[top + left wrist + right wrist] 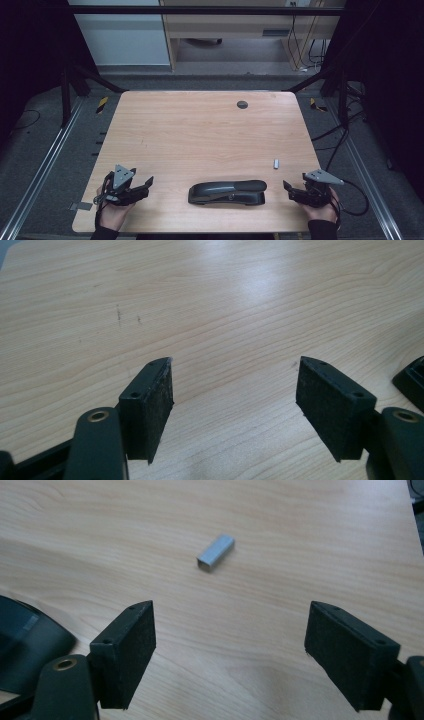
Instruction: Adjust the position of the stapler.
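Stapler (227, 192) and staple block (275, 163) bear no readable writing.

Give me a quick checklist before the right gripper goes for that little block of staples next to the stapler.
1. Right gripper open, nothing between the pads: ok.
2. Staple block ahead of its jaws, bare wood around it: ok.
3. Staple block centred between the jaws: ok, roughly.
4. Left gripper open and empty, left of the stapler: ok.
5. Stapler lying flat near the table's front edge, neither gripper touching it: ok.
6. Stapler's staple tray open for loading: cannot tell.
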Tool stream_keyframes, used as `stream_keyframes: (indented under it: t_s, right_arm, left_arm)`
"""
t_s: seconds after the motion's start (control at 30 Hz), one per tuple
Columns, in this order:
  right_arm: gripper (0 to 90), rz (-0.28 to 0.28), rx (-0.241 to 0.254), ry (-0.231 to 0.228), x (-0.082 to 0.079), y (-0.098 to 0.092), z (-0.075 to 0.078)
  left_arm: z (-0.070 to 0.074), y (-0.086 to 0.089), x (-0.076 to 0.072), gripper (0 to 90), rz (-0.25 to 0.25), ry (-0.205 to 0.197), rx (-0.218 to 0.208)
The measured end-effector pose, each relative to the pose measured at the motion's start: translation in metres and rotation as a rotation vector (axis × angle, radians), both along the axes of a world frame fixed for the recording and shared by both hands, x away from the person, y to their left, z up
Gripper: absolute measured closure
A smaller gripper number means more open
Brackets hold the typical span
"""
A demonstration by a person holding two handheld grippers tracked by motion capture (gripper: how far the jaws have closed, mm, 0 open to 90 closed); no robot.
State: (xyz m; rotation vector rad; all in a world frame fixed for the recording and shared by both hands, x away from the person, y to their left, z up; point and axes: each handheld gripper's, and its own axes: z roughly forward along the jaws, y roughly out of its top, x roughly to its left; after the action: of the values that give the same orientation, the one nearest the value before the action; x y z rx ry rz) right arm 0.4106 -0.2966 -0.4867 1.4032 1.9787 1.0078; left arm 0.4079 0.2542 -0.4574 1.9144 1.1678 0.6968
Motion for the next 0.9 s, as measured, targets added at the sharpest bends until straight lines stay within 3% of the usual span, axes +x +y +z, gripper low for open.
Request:
stream_keyframes:
  t_s: [0.17,0.4,0.77,0.9]
  right_arm:
    - [19.5,-0.01,0.002,0.043,0.003,-0.005,-0.009]
    - [17.7,0.002,-0.061,0.059,0.009,-0.003,-0.018]
    - [18.8,-0.024,-0.043,0.062,0.007,-0.002,-0.015]
    - [18.6,-0.033,-0.039,0.067,0.007,-0.001,-0.016]
  left_arm:
    - [0.003,-0.004,-0.003,30.0,-0.022,-0.008,-0.012]
    - [0.015,-0.019,-0.008,29.7,-0.08,-0.033,-0.013]
    - [0.04,-0.059,-0.014,29.7,-0.205,-0.101,0.037]
    - [0.047,-0.074,-0.015,29.8,-0.241,-0.107,0.042]
